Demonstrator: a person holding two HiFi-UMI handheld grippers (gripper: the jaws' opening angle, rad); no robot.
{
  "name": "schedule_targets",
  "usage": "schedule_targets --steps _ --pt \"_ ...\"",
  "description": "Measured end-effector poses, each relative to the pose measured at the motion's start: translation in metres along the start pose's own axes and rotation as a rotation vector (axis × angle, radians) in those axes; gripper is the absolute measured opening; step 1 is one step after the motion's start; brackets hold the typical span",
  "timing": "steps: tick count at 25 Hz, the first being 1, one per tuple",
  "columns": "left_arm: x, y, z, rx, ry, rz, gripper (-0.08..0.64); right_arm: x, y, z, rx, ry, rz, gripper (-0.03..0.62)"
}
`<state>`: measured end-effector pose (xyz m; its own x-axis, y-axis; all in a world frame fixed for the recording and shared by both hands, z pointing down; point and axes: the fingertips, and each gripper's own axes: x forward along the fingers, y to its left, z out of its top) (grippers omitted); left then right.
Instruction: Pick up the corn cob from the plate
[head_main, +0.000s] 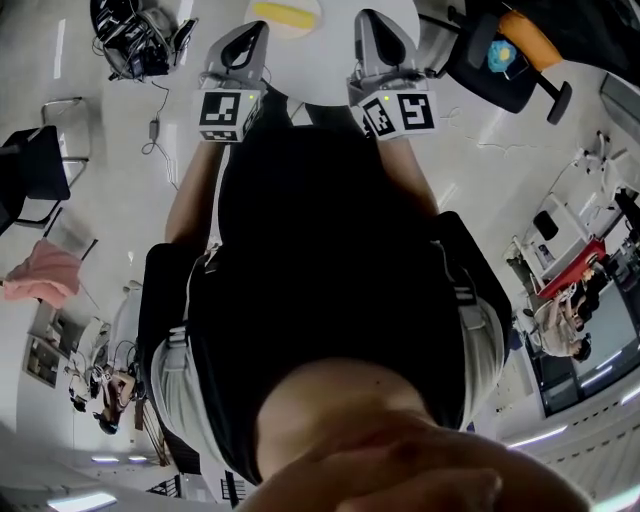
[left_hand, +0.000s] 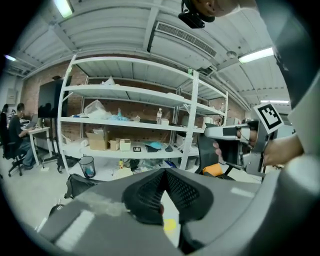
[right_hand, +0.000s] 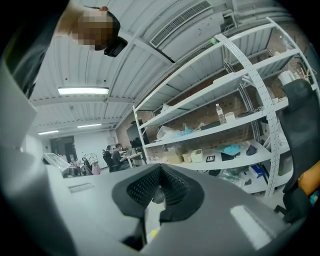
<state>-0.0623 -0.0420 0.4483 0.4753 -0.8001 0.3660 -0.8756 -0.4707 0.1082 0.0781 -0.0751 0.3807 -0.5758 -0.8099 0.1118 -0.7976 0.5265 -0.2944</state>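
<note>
In the head view a yellow corn cob (head_main: 285, 14) lies on a pale plate (head_main: 300, 33) at the far side of a white round table (head_main: 335, 60). My left gripper (head_main: 250, 32) is held up just left of the plate and my right gripper (head_main: 372, 25) just right of it, neither touching it. Both point roughly level, toward the shelving. In the left gripper view the left gripper (left_hand: 165, 174) has its jaws shut on nothing, and the right gripper (left_hand: 212, 132) shows at the right. In the right gripper view the right gripper (right_hand: 160, 171) looks shut and empty too.
A black office chair (head_main: 510, 60) bearing orange and blue things stands at the upper right. Black equipment with cables (head_main: 135, 40) lies on the floor at the upper left, a dark chair (head_main: 30, 170) and a pink cloth (head_main: 45, 275) at the left. White shelving (left_hand: 130, 120) fills the background.
</note>
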Motion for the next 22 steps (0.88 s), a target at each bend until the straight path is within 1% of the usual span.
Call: schedule_targets --steps 4,8,13,16,19,22 --pt "0.014 0.005 -0.019 0.049 0.049 -0.053 0.006 0.012 -0.003 -0.006 0.006 0.009 -0.016 0.008" --pt "0.027 0.003 -0.036 0.110 0.108 -0.124 0.006 0.021 -0.008 -0.010 0.013 0.015 -0.039 0.008" --pt "0.042 0.006 -0.053 0.131 0.157 -0.174 0.006 0.030 -0.013 -0.016 0.026 0.025 -0.060 0.008" --pt "0.053 0.013 -0.073 0.146 0.203 -0.194 0.008 0.036 -0.016 -0.020 0.031 0.031 -0.072 0.009" --pt "0.064 0.016 -0.090 0.177 0.250 -0.217 0.008 0.041 -0.020 -0.022 0.035 0.040 -0.085 0.008" --pt "0.071 0.014 -0.096 0.184 0.263 -0.251 0.023 0.046 -0.025 -0.022 0.037 0.047 -0.094 0.008"
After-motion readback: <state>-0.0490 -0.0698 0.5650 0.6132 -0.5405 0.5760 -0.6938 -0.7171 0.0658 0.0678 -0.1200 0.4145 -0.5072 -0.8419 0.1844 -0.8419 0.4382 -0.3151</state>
